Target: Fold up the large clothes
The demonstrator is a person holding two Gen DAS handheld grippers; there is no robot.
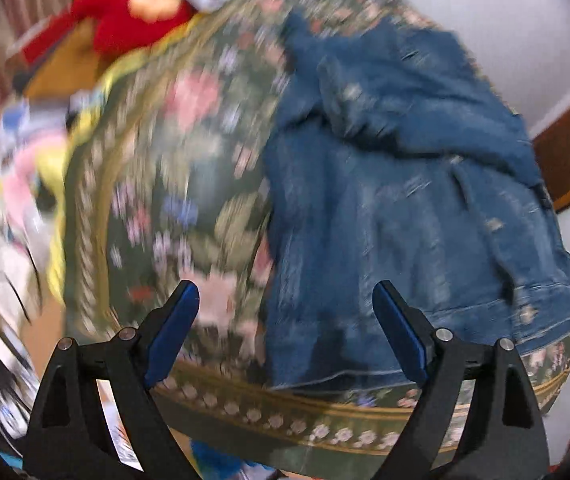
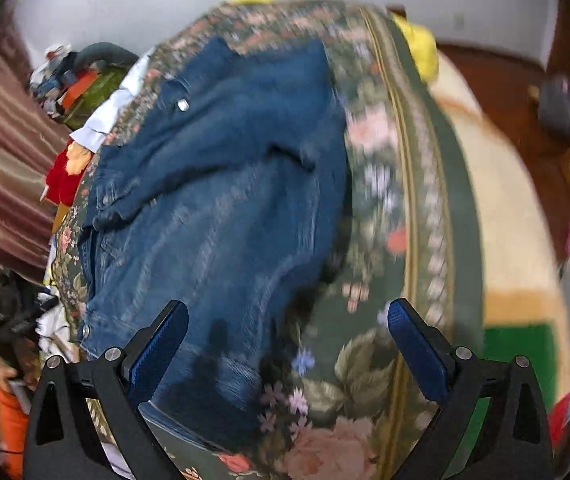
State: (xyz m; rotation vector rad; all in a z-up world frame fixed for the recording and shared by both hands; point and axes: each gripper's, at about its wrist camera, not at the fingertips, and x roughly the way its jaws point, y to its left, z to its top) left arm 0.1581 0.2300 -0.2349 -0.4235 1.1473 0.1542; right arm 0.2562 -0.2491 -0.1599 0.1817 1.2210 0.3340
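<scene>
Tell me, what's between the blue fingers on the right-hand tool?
In the right wrist view, the denim jacket's hem and the floral bedspread show between the right gripper's open fingers.

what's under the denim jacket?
The denim jacket lies on a green floral blanket, which shows all around it. The blanket beneath the jacket is covered, so anything else there can't be seen.

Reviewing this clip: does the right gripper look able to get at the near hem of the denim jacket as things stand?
Probably yes. The right gripper is open and empty, and the denim jacket lies spread on the floral cover, its hem just ahead of the fingers with nothing over it.
</scene>
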